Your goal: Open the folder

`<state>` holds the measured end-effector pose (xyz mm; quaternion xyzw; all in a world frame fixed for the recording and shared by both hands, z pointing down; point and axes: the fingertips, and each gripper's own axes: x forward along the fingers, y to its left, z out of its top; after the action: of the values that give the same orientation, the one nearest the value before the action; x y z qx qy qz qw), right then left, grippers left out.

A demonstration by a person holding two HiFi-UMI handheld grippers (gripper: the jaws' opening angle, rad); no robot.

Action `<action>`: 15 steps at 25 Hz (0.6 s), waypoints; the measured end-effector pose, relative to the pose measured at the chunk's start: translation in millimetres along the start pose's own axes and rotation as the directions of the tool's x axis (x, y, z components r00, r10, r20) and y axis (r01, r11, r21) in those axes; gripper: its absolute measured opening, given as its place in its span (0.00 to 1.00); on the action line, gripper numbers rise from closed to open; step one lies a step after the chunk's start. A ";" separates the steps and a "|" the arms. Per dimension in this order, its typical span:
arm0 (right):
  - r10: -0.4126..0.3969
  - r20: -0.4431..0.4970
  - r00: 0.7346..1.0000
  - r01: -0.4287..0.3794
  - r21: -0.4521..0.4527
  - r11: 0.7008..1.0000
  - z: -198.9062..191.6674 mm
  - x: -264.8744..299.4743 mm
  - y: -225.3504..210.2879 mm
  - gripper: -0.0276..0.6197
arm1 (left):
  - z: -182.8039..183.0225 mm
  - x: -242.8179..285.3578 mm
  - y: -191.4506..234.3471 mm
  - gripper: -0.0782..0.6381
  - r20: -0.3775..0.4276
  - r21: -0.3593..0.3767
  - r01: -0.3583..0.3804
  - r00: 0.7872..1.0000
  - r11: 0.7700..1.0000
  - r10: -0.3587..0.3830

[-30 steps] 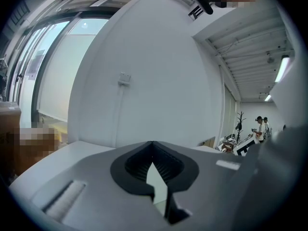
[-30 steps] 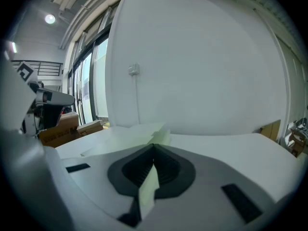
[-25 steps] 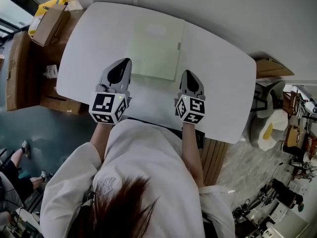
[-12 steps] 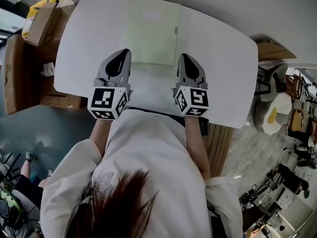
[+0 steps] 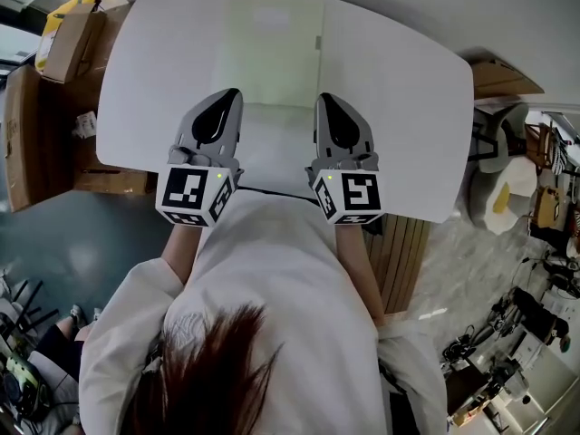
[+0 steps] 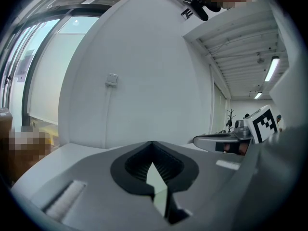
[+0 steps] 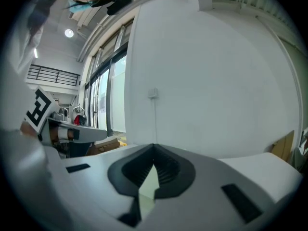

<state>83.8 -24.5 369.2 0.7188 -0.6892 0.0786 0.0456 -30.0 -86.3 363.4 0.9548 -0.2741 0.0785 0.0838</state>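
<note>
We hold the left gripper (image 5: 230,95) and right gripper (image 5: 323,100) with jaws pressed together, nothing in either. The folder (image 5: 270,48) lies flat on the table (image 5: 399,107) straight ahead, its near edge between the two tips and its long axis running away from us. Its tab (image 5: 319,42) sits on the right edge, nearer the right gripper.

The room is bright and evenly lit. Daylight comes in through the tall windows (image 7: 103,95), and the ceiling lamps (image 6: 271,69) add white light. In the head view the white table (image 5: 399,89) shines so strongly that the pale folder (image 5: 267,43) is almost washed out. Shadows are soft and weak. All views bend strongly at the edges, and both gripper views have dark, rounded corners. What is closest to the lens there looks a little soft.
</note>
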 end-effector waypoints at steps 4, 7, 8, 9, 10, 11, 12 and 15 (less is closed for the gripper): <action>0.018 0.018 1.000 -0.017 -0.014 1.000 9.6 -9.4 7.7 0.05 | 6.0 -4.3 -2.6 0.12 0.017 0.000 0.003 1.000 1.000 -0.003; 0.029 0.017 0.999 -0.029 -0.023 0.999 11.4 -18.1 14.4 0.05 | 11.4 -9.7 -6.9 0.12 0.035 0.004 0.010 0.999 1.000 -0.010; 0.032 0.015 0.999 -0.031 -0.023 0.999 11.1 -20.2 16.0 0.05 | 12.1 -10.7 -8.6 0.12 0.037 0.006 0.012 0.999 1.000 -0.012; 0.033 0.015 0.999 -0.033 -0.022 0.999 10.7 -21.4 17.3 0.05 | 12.2 -11.3 -10.0 0.12 0.039 0.007 0.013 0.999 1.000 -0.013; 0.035 0.014 0.999 -0.035 -0.018 0.999 10.1 -21.8 18.7 0.05 | 12.0 -11.5 -10.9 0.12 0.040 0.005 0.014 0.999 1.000 -0.014; 0.036 0.012 0.999 -0.036 -0.016 0.999 9.7 -21.5 20.1 0.05 | 11.6 -11.5 -11.7 0.12 0.041 0.003 0.015 0.999 1.000 -0.015; 0.038 0.008 0.999 -0.038 -0.015 0.999 9.4 -21.1 21.6 0.05 | 11.4 -11.5 -12.5 0.12 0.042 0.002 0.017 0.999 1.000 -0.017; 0.042 -0.001 0.999 -0.042 -0.022 0.999 12.3 -21.9 26.9 0.05 | 9.5 -12.4 -15.6 0.12 0.037 0.006 0.025 0.999 1.000 -0.026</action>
<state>56.7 -6.3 352.1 0.7037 -0.7049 0.0720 0.0520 -31.1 -68.9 349.9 0.9597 -0.2632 0.0606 0.0772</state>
